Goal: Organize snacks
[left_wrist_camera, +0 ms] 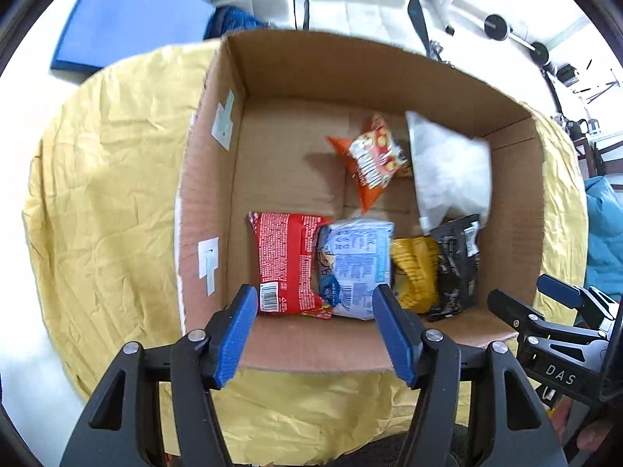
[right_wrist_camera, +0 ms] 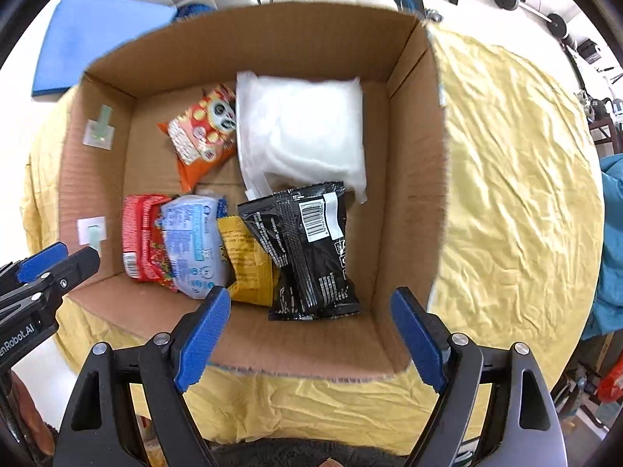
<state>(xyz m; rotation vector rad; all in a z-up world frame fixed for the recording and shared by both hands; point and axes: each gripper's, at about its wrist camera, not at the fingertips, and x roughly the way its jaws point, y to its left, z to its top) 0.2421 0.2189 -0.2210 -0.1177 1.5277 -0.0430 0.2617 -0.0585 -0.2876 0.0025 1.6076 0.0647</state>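
Hovering with jaws apart and empty, the left gripper (left_wrist_camera: 315, 330) and right gripper (right_wrist_camera: 309, 336) fill the lower frame; six snack packets lie inside the cardboard box (right_wrist_camera: 412, 163)

The left wrist view looks forward and down over its own spread blue fingers (left_wrist_camera: 249, 334) from the near edge of a cardboard box (left_wrist_camera: 272, 74), close in, with the box's left wall prominent and the right gripper (left_wrist_camera: 557, 303) at its right margin. The right wrist view looks down into the same box (right_wrist_camera: 412, 179) from just right of that spot, equally close, with the right wall prominent and the left gripper (right_wrist_camera: 46, 264) at its left margin. Both share the box floor, the row of snack packets (left_wrist_camera: 350, 268) (right_wrist_camera: 187, 245) along its near side, and the yellow cloth (left_wrist_camera: 109, 179) (right_wrist_camera: 518, 179) under the box.
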